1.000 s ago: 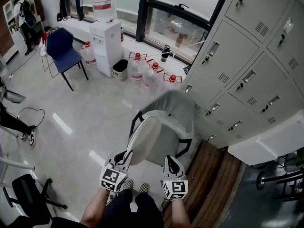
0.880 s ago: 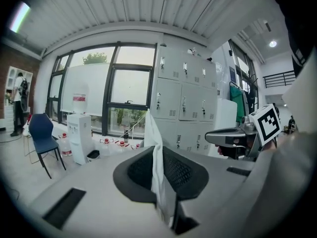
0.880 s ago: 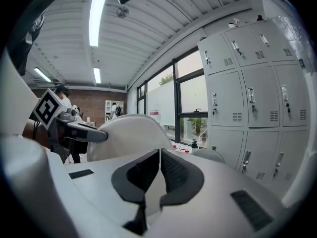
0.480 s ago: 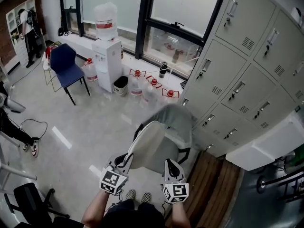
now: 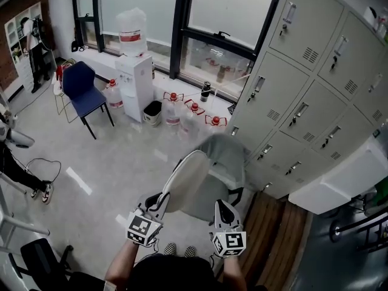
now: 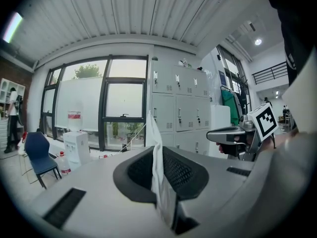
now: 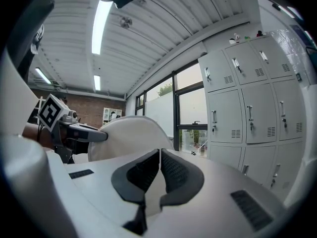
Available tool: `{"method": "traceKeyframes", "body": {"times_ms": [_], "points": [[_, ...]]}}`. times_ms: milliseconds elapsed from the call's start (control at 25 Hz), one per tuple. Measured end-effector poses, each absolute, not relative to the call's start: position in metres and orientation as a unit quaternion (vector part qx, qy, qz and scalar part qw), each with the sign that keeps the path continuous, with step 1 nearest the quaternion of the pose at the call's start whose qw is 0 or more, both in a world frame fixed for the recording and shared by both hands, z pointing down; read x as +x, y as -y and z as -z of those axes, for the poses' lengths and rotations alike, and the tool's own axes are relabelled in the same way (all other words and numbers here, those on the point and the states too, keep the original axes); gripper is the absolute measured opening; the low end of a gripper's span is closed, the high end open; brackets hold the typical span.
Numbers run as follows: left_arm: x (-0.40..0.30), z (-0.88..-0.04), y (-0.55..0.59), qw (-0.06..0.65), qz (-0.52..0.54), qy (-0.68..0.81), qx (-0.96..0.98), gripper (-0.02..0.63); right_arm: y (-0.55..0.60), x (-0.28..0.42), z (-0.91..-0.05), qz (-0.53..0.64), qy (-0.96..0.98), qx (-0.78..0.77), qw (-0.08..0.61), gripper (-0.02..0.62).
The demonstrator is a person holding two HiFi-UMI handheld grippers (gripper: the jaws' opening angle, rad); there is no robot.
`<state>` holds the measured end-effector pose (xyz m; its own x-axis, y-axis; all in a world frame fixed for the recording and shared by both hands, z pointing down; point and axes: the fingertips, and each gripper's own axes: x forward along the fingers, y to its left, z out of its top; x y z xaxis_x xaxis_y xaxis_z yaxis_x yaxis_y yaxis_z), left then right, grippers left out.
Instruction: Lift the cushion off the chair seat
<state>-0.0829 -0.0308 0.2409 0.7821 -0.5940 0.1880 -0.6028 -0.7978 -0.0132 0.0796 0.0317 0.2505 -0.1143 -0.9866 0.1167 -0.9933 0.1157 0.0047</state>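
The cream cushion (image 5: pixel 185 180) hangs tilted on edge above the grey chair (image 5: pixel 229 153), its near edge held from both sides. My left gripper (image 5: pixel 157 205) is shut on the cushion's left corner; in the left gripper view a thin white fold (image 6: pixel 157 152) stands pinched where the left gripper (image 6: pixel 159 170) closes. My right gripper (image 5: pixel 221 211) is shut on the right corner. In the right gripper view the cushion (image 7: pixel 131 133) curves away to the left from the right gripper (image 7: pixel 159 172), and the other gripper (image 7: pixel 81 133) shows beyond it.
Grey lockers (image 5: pixel 303 90) stand close on the right, with a wooden floor strip (image 5: pixel 273 223) below them. By the window are a water dispenser (image 5: pixel 134 53), several water bottles (image 5: pixel 182 105) and a blue chair (image 5: pixel 82 83). A black chair base (image 5: pixel 36 253) lies at lower left.
Both grippers have risen with the cushion. Its near edge has come up off the seat and the cushion now stands steeper, more on edge.
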Motion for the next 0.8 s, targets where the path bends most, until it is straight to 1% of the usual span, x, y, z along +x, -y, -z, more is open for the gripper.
{"method": "traceKeyframes", "body": {"times_ms": [360, 800], "points": [[-0.087, -0.238, 0.025, 0.017, -0.081, 0.32, 0.944, 0.041, -0.038, 0.08, -0.25, -0.028, 0.745, 0.665, 0.04, 0.034], [-0.073, -0.238, 0.028, 0.014, -0.08, 0.316, 0.945, 0.041, -0.032, 0.088, -0.257, -0.03, 0.749, 0.66, 0.046, 0.034]]}}
